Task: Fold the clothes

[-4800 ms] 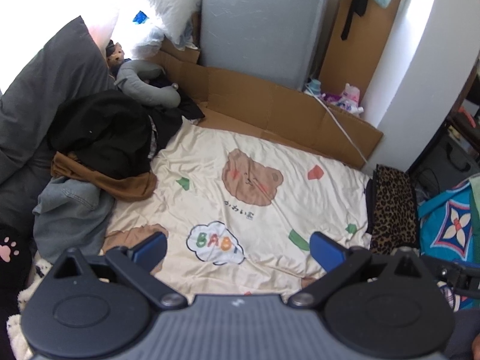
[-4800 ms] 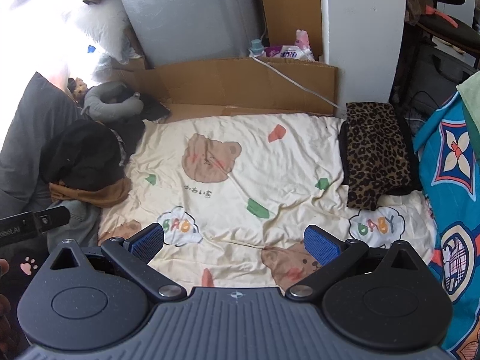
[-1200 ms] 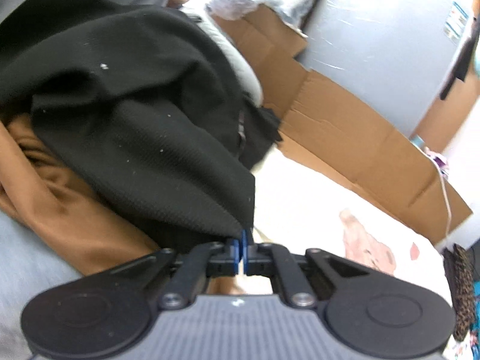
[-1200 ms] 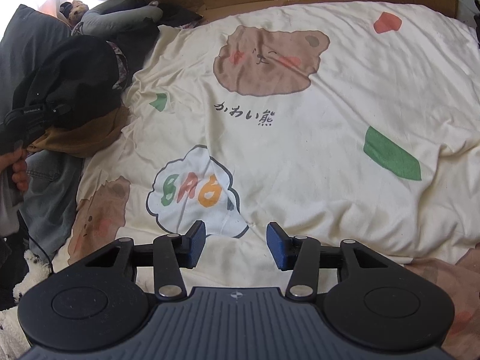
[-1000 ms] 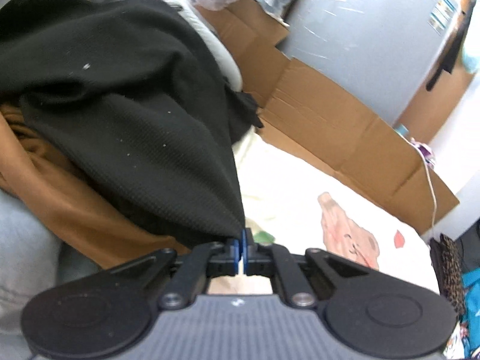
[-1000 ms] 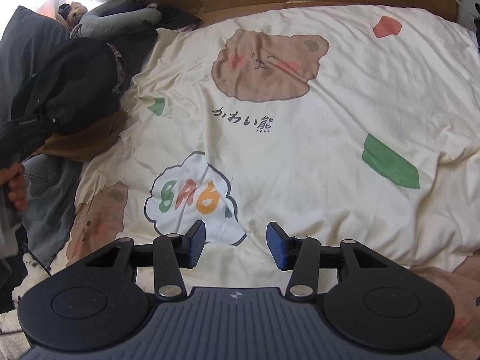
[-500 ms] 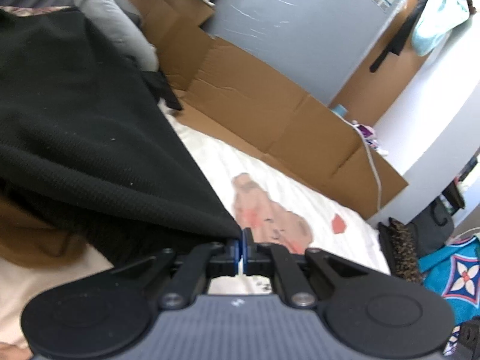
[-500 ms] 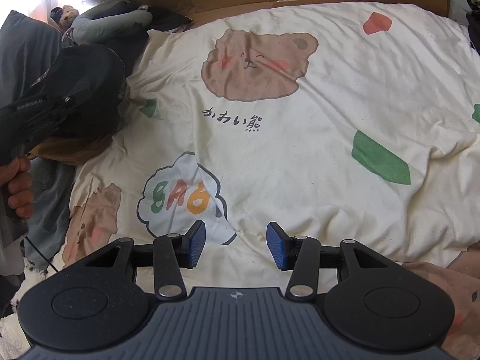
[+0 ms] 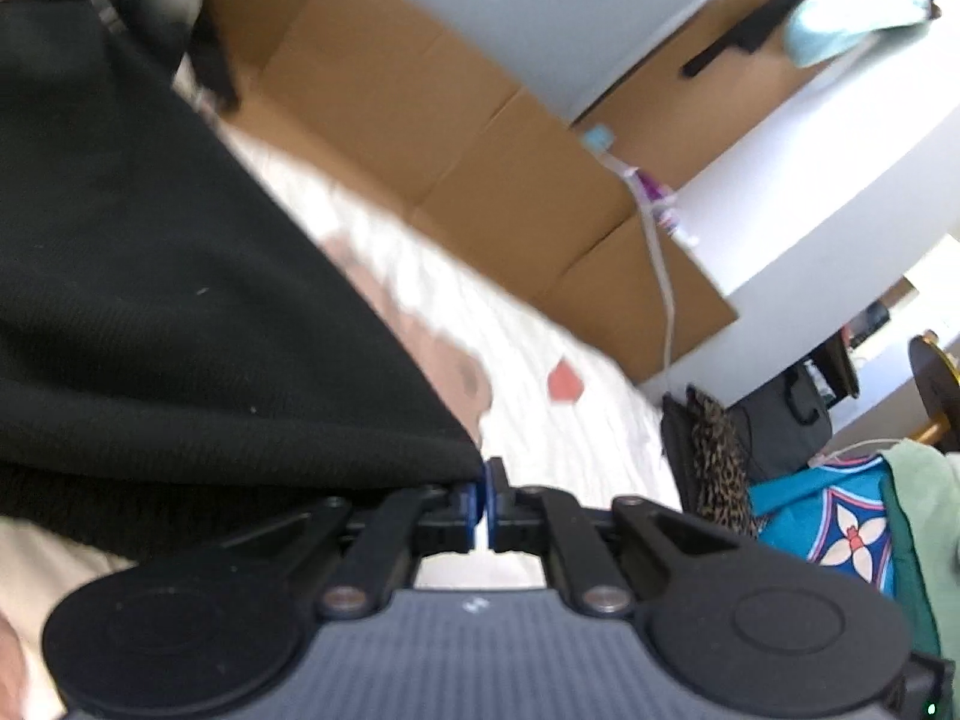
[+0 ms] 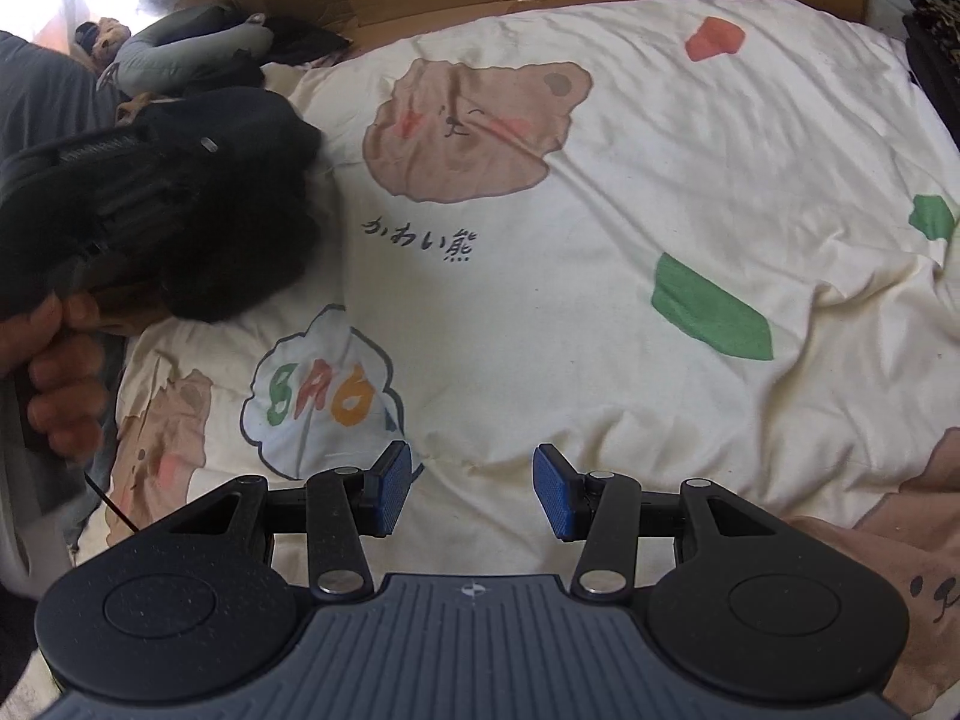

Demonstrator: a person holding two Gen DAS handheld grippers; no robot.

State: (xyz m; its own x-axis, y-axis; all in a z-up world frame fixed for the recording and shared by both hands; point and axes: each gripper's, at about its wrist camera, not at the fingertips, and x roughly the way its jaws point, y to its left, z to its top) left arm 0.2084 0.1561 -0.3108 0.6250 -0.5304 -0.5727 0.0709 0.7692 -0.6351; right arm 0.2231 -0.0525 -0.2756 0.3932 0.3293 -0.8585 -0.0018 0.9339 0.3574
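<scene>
a cream bedsheet (image 10: pixel 630 192) printed with brown bears, green and red patches and a "baby" cloud covered the bed, creased toward the right. flattened brown cardboard (image 9: pixel 480 168) stood along its far edge against a pale grey panel (image 9: pixel 540 18). a white cable (image 9: pixel 660 276) ran down over the cardboard. a white wall (image 9: pixel 840 168) rose at the right, with a light blue cloth (image 9: pixel 852 6) hanging high up. a grey neck pillow (image 10: pixel 174 51) lay at the bed's far left corner, where strong daylight washed out the view
</scene>
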